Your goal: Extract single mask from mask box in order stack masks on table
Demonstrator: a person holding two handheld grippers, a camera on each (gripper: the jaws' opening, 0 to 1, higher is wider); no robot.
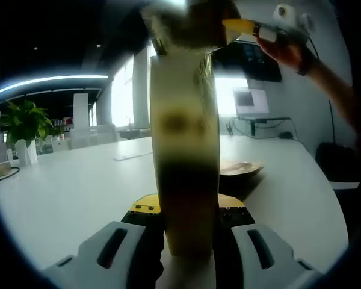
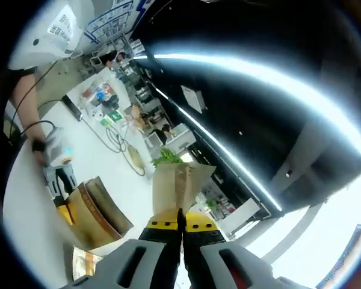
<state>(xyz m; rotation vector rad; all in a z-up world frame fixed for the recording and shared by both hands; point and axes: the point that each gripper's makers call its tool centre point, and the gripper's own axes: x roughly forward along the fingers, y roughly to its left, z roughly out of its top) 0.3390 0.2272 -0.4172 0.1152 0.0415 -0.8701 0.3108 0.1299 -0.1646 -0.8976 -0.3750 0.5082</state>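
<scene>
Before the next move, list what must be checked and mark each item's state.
1. Grip of left tool on the mask box, box upright between the jaws: ok.
2. Grip of right tool on a mask: ok, jaws shut on it.
3. Only one mask pinched: cannot tell.
4. Mask fully out of the box: cannot tell; the box top is blurred.
5. The stack of masks on the table in sight beyond the box: ok.
</scene>
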